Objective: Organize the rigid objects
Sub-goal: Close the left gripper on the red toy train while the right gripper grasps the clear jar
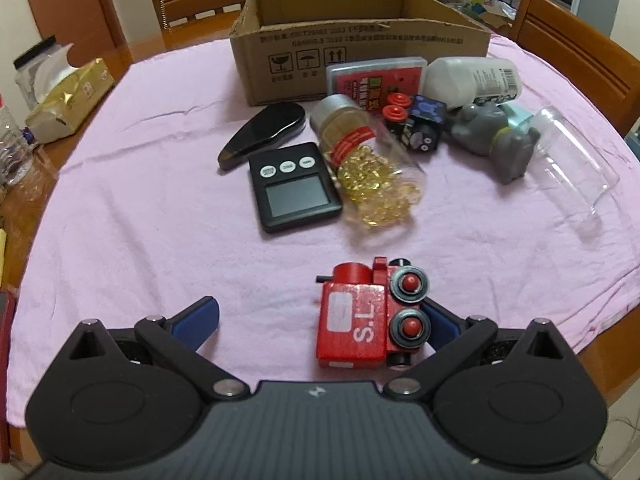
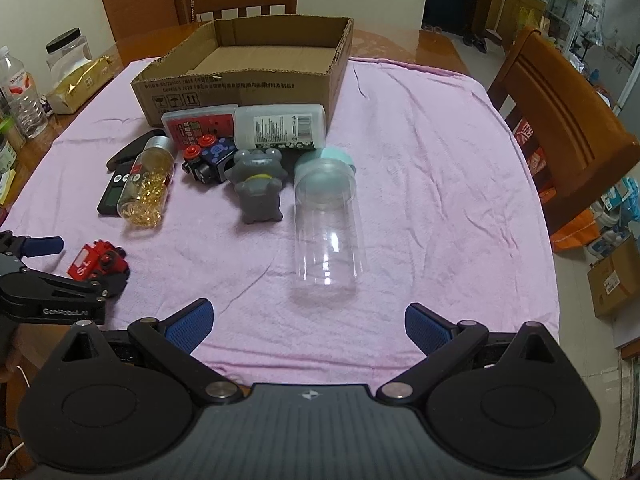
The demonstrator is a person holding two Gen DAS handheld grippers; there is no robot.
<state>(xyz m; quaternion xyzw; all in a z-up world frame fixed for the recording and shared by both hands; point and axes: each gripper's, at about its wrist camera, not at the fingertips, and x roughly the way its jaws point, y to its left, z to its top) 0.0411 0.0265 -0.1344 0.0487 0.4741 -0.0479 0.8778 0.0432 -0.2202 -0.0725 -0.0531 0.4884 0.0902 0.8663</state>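
Your left gripper (image 1: 316, 320) has its jaws spread wide, with the red toy train (image 1: 370, 314) lying on its side between the blue fingers (image 1: 198, 320), pressed close to the right one and well apart from the left. Your right gripper (image 2: 308, 324) is also spread, grasping nothing, and hovers over the pink cloth (image 2: 440, 168) just short of the clear plastic jar (image 2: 326, 224) lying on its side. Beyond it sit the grey figurine (image 2: 258, 188), the capsule bottle (image 2: 148, 184) and the open cardboard box (image 2: 240, 76).
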